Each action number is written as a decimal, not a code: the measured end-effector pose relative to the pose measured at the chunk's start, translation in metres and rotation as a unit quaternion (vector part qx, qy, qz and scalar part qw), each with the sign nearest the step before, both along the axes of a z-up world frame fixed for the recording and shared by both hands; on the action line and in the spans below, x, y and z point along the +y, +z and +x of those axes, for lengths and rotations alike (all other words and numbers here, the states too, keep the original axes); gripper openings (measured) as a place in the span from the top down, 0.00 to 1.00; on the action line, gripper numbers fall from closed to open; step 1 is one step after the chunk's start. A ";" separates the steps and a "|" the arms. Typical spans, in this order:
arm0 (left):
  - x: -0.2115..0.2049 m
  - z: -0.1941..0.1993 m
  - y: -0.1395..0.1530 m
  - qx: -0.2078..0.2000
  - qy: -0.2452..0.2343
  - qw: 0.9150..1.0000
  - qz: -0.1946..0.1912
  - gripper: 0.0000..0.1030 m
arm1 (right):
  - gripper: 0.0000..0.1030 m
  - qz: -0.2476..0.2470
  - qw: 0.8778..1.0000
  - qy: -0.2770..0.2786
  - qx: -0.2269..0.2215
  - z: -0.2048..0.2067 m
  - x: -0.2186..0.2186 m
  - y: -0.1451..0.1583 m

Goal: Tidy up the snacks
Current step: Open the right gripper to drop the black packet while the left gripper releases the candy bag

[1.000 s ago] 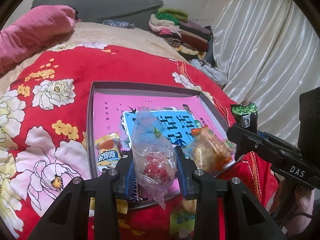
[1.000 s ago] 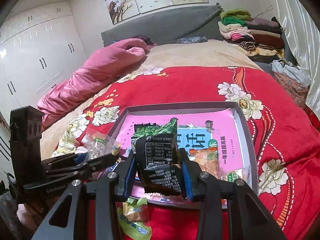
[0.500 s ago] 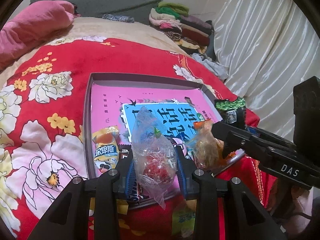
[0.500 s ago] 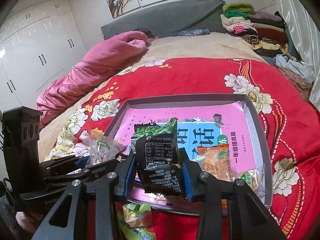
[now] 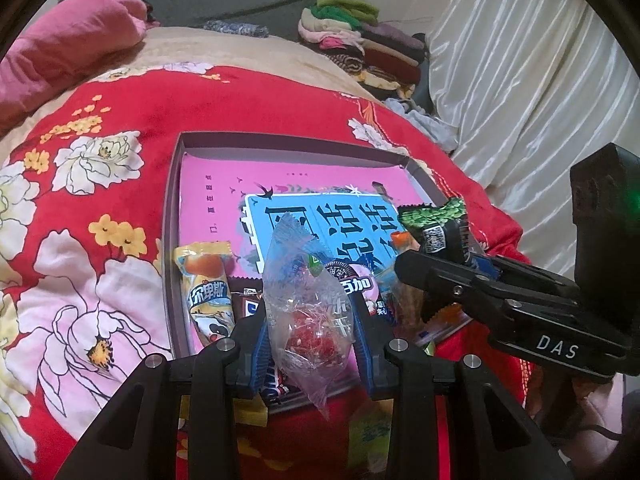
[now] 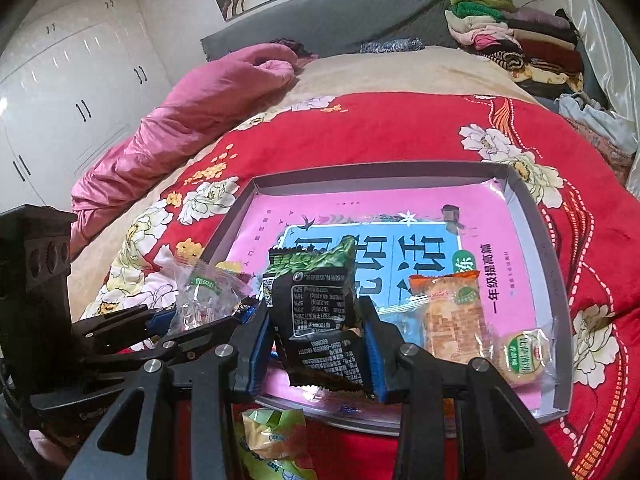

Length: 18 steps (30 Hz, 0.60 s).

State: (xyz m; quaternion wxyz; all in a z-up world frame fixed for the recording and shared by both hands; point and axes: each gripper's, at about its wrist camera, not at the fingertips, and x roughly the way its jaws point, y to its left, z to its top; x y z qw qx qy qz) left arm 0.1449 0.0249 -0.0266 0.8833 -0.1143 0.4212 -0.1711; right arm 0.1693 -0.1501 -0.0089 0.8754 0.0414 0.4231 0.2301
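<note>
My left gripper (image 5: pixel 310 336) is shut on a clear plastic packet with red sweets (image 5: pixel 308 312), held over the near edge of a shallow grey tray (image 5: pixel 170 240) lined with a pink and blue book. My right gripper (image 6: pixel 320 344) is shut on a black and green snack packet (image 6: pixel 316 312), also above the tray's near edge (image 6: pixel 558 280). In the left wrist view the right gripper (image 5: pixel 436 264) reaches in from the right with that packet (image 5: pixel 434 224). Inside the tray lie a yellow packet (image 5: pixel 206 292), an orange cracker packet (image 6: pixel 454 316) and a round biscuit pack (image 6: pixel 522 354).
The tray rests on a red floral blanket (image 6: pixel 400 128) over a bed. A green-yellow snack packet (image 6: pixel 272 440) lies on the blanket in front of the tray. A pink quilt (image 6: pixel 192 108) is at the far left, folded clothes (image 6: pixel 516 44) at the far right.
Both grippers have come closer to the tray and lower, each keeping its packet. The right gripper has slid further left in the left wrist view, over the tray's near right corner.
</note>
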 end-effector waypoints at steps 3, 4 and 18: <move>0.000 0.000 -0.001 0.002 -0.001 1.000 0.000 0.65 | 0.60 0.001 1.000 0.001 0.005 0.002 0.002 -0.003; 0.000 0.001 -0.001 0.002 -0.001 1.000 0.000 0.65 | 0.60 0.001 1.000 0.001 0.006 0.003 0.003 -0.004; 0.001 0.001 -0.002 0.003 -0.001 1.000 0.000 0.64 | 0.57 0.001 1.000 -0.005 0.003 0.002 0.001 -0.003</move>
